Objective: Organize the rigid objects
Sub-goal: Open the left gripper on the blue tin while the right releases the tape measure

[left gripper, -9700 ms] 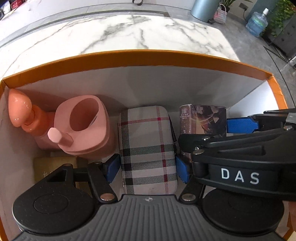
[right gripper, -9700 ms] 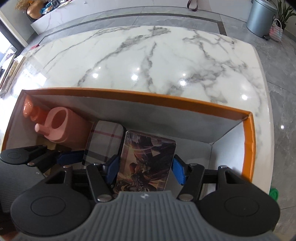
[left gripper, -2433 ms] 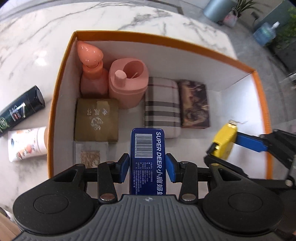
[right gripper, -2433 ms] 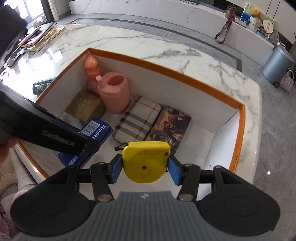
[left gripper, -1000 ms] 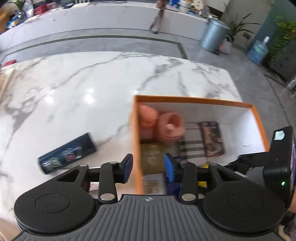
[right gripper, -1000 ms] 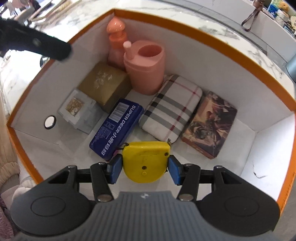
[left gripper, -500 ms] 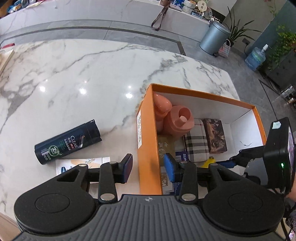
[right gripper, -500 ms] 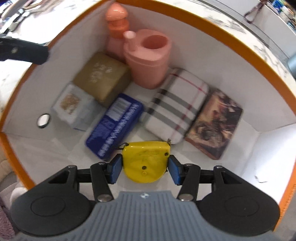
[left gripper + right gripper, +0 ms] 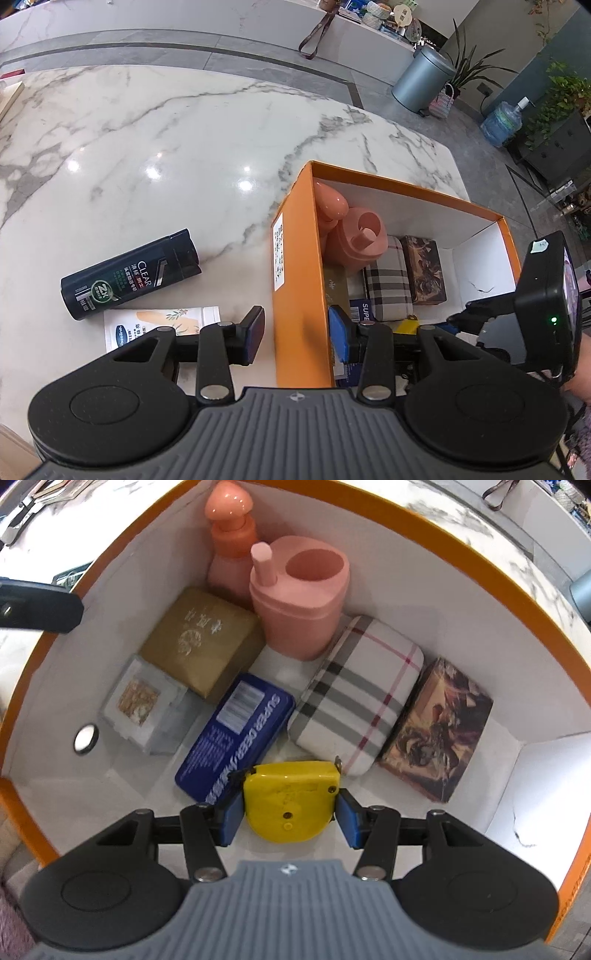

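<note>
With seven items packed in the orange box [image 9: 461, 550], your right gripper [image 9: 290, 814] clamps the yellow tape measure [image 9: 290, 799] low inside, while your left gripper [image 9: 297, 332], jaws apart and empty, faces the unpacked shampoo bottle [image 9: 129, 275] and lotion tube [image 9: 159, 326].

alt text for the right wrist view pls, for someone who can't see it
The right tool holds a yellow tape measure low inside an orange-rimmed box, seen from above. Packed in the box are a blue tin, plaid case, art-printed box, gold box, a small pale packet, a pink cup and a pump bottle.
</note>
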`<action>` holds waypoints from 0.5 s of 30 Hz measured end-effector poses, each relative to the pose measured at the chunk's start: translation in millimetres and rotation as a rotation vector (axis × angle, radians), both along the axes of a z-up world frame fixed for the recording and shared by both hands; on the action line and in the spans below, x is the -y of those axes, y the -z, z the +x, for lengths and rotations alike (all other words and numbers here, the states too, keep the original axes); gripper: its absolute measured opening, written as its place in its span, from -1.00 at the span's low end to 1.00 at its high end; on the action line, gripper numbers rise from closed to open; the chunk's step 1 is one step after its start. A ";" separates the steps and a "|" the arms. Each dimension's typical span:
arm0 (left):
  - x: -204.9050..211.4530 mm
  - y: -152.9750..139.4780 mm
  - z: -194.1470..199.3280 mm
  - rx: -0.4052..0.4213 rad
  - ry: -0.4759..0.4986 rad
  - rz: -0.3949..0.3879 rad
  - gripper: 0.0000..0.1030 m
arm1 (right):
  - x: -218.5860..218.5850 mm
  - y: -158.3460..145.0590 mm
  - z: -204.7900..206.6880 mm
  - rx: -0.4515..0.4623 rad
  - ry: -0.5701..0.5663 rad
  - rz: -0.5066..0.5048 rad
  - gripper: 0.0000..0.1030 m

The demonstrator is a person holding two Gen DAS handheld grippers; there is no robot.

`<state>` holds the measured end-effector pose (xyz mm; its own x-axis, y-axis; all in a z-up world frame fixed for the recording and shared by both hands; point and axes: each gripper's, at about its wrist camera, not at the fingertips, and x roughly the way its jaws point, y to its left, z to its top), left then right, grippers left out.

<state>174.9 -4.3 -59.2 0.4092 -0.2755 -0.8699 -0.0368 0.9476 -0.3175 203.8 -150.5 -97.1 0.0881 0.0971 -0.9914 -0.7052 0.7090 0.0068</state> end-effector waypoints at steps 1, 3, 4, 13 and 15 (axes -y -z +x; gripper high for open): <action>0.0 0.9 -0.4 -0.002 0.000 -0.003 -0.10 | 3.1 0.0 -0.3 -0.012 0.002 -0.005 0.06; 0.3 3.6 -1.0 -0.012 0.002 -0.008 -0.10 | 10.6 2.1 2.9 -0.041 0.052 -0.016 0.06; 0.7 4.6 -1.4 -0.016 0.003 -0.012 -0.10 | 14.8 4.2 6.0 -0.058 0.097 -0.020 0.06; 0.9 6.8 -4.1 -0.026 0.015 -0.020 -0.10 | 43.5 9.4 22.6 -0.125 0.506 0.076 0.06; 1.5 7.4 -4.3 -0.028 0.017 -0.021 -0.10 | 44.6 8.7 20.3 -0.123 0.536 0.089 0.06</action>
<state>170.6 -5.8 -66.6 0.3793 -0.3004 -0.8751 -0.0298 0.9414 -0.3360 224.2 -195.1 -105.8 0.0325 0.1540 -0.9875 -0.2366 0.9612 0.1421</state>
